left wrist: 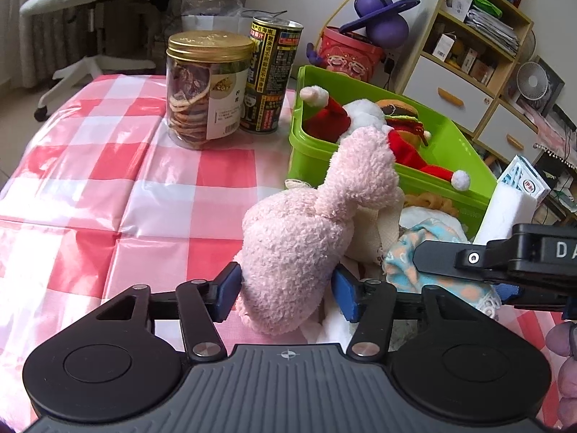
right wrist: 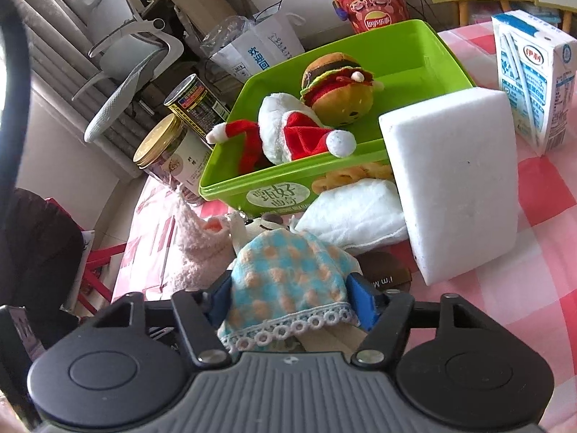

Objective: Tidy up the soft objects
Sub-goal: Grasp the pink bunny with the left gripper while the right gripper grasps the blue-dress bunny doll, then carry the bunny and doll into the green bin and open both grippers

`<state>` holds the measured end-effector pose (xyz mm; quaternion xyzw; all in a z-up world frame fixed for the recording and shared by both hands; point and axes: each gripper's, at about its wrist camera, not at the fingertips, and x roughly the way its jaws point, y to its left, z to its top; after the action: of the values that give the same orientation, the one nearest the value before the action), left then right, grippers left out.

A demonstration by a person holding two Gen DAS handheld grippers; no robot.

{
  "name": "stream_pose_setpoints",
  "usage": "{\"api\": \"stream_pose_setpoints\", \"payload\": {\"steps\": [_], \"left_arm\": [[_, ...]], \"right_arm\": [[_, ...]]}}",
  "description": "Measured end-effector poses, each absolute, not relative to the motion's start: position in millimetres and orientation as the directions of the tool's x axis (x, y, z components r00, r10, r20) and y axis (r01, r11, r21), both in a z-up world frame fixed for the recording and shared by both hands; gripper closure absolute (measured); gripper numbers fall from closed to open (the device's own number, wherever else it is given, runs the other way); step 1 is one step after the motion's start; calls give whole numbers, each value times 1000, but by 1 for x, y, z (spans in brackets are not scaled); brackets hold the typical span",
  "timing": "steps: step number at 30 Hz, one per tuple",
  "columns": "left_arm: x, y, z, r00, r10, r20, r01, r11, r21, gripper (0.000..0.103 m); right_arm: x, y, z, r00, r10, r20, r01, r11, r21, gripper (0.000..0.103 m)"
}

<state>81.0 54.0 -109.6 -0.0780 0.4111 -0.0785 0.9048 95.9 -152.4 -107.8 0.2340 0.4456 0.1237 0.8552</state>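
Note:
My left gripper (left wrist: pixel 286 290) is shut on a pink fluffy plush (left wrist: pixel 306 238) that stands up in front of the green box (left wrist: pixel 454 144). My right gripper (right wrist: pixel 292 299) is shut on a doll in a blue and orange dotted dress (right wrist: pixel 285 278), just right of the pink plush (right wrist: pixel 196 249). The right gripper also shows in the left wrist view (left wrist: pixel 505 267). The green box (right wrist: pixel 407 47) holds a Santa plush (right wrist: pixel 292 133) and a burger plush (right wrist: pixel 335 86). A white cloth (right wrist: pixel 353 213) and a white foam block (right wrist: pixel 458 180) lie in front of the box.
A gold-lidded jar (left wrist: pixel 205 90) and a black can (left wrist: pixel 270 75) stand left of the box on the red checked tablecloth (left wrist: pixel 90 166). A milk carton (right wrist: pixel 533 83) stands right of the foam block. A shelf unit (left wrist: pixel 468 47), red bucket (left wrist: pixel 349 54) and office chair (left wrist: pixel 90 7) lie beyond the table.

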Motion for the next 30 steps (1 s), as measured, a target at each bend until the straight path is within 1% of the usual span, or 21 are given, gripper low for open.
{"api": "stream_pose_setpoints", "payload": {"steps": [2, 4, 10, 21, 24, 30], "left_arm": [[81, 54, -109, 651, -205, -731, 74, 975, -208, 51], [81, 55, -108, 651, -207, -730, 70, 974, -213, 53], [82, 58, -105, 639, -215, -739, 59, 971, -231, 55], [83, 62, -93, 599, -190, -778, -8, 970, -243, 57], [83, 66, -90, 571, -190, -799, -52, 963, -266, 57], [79, 71, -80, 559, -211, -802, -83, 948, -307, 57]], "right_arm": [[95, -152, -106, 582, 413, -700, 1, 861, 508, 71], [95, -152, -105, 581, 426, -693, -5, 854, 520, 80], [96, -150, -103, 581, 432, -690, -23, 856, 517, 87], [95, -162, -90, 608, 455, -651, -3, 821, 571, 90], [94, -168, -85, 618, 468, -632, -4, 805, 593, 90], [91, -178, -72, 644, 488, -589, -4, 773, 635, 90]]}}
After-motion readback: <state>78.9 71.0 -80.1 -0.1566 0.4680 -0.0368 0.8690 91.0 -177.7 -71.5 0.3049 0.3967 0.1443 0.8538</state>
